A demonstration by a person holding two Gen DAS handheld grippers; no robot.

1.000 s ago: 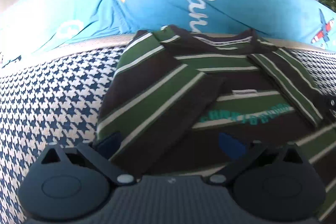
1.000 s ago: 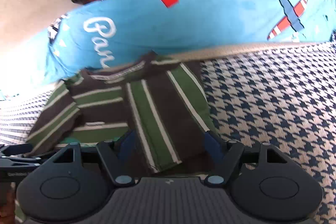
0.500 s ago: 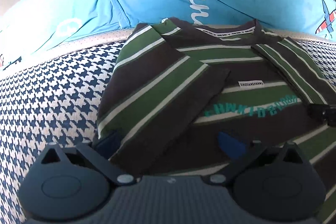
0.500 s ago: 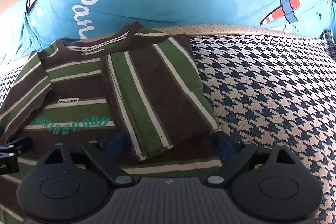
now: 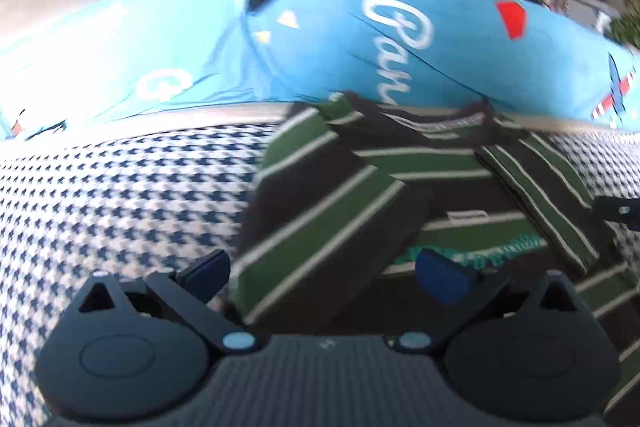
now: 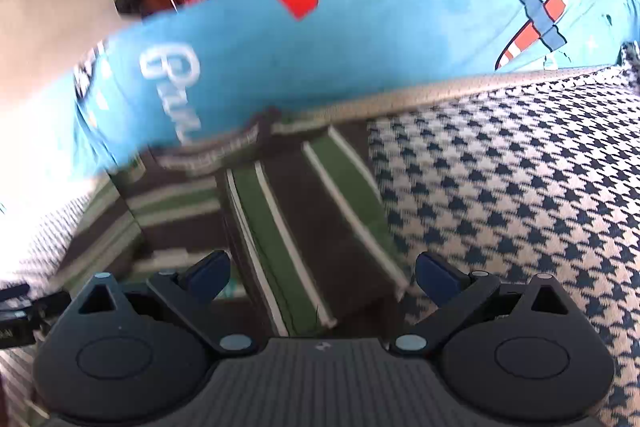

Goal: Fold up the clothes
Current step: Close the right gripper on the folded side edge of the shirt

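Two sleeves are seen folded inward over the striped shirt [image 5: 400, 187], which is laid flat on the houndstooth surface [image 5: 120, 195], collar toward the blue cushion [image 5: 360, 47]. Left tool [image 5: 320, 271] is held released, fingers wide apart above the left folded sleeve [image 5: 320, 211], nothing gripped. Right tool [image 6: 322, 273] is seen with jaws opening; the right folded sleeve [image 6: 304, 211] lies below between them, pads not pressed on it.
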